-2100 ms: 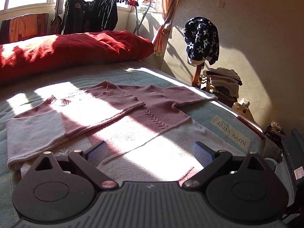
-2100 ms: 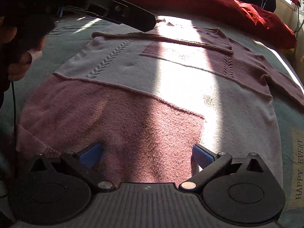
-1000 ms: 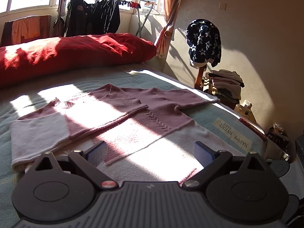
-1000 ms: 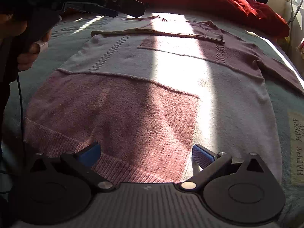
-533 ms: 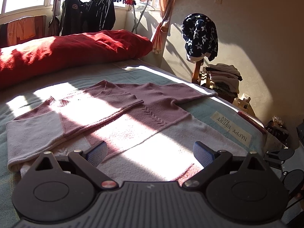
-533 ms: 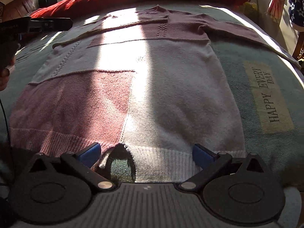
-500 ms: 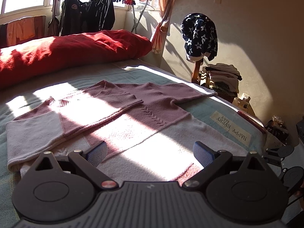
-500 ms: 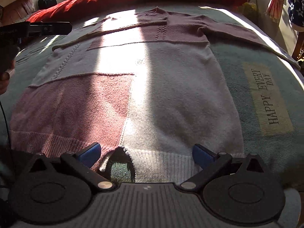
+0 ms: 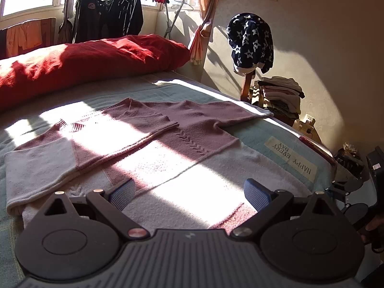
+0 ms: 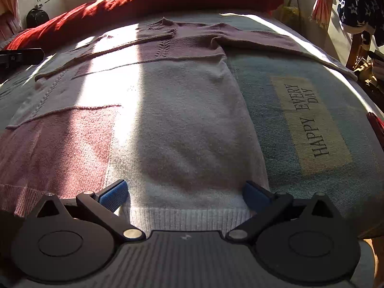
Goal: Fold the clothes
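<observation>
left wrist view
sweater (image 9: 153,144): pink and pale patchwork knit, spread flat on the bed (image 9: 252,134), neck toward the red pillow (image 9: 96,60). Flat layout keeps seams and edges reachable for folding.
folded sleeve (image 9: 79,148): already laid across the sweater's chest, cuff near the sweater's midline. Judged as the first fold done.
other sleeve (image 9: 230,112): stretched straight out from the sweater toward the bed edge, not yet folded.
left gripper (image 9: 189,192): blue pads wide apart, nothing between them; hovers over the sweater's side edge, below the folded sleeve. Looks parked, not gripping.
right gripper, seen from here (image 9: 345,192): at the sweater's hem end, off the bed corner; only partly in view.
clutter: stack of folded clothes (image 9: 280,93) beyond the bed, well away from the sweater; likely where finished items go.

right wrist view
hem (image 10: 187,216): white ribbed band of the sweater sits right between the pads, at the near bed edge.
right gripper (image 10: 184,194): pads spread apart, straddling the hem's pale half, not clamped on it. Lined up as if to pinch the hem; contact with the cloth unclear.
sweater body (image 10: 182,120): runs away from the hem toward the pillow, smooth, no bunching.
label (image 10: 309,120): "HAPPY EVERY DAY" patch on the bed cover, just beside the sweater's edge.
left gripper tip (image 10: 21,56): dark bar at the sweater's far side, level with the folded sleeve.
next, judged: the straight sleeve needs folding in before the hem goes up.
</observation>
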{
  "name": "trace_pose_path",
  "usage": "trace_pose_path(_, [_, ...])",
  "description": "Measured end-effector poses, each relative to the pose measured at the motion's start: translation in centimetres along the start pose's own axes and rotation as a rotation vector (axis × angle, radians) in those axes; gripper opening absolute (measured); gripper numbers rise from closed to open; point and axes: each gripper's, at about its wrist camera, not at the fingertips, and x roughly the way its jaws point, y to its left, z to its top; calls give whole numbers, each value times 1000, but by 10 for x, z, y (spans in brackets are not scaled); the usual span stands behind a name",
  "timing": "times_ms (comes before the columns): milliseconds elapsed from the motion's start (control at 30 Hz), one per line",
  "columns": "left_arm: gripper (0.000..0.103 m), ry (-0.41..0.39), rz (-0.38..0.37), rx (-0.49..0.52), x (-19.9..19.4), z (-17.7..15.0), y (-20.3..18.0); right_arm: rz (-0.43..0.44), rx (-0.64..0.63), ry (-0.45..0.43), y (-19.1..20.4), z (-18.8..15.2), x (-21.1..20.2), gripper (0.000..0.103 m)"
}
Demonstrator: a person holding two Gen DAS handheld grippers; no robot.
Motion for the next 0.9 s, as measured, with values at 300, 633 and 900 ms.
trace_pose_path(300, [97,5,8,-1,1,0,0,-6,1,-29,-2,-4,-3,103])
trace_pose_path(633, [97,-22,2,-7,-5,2,1,61,27,-107,-19,57,-8,103])
trace_pose_path(900, [97,-21,2,3,-1,2,0,121,12,-94,-14,113,39,103])
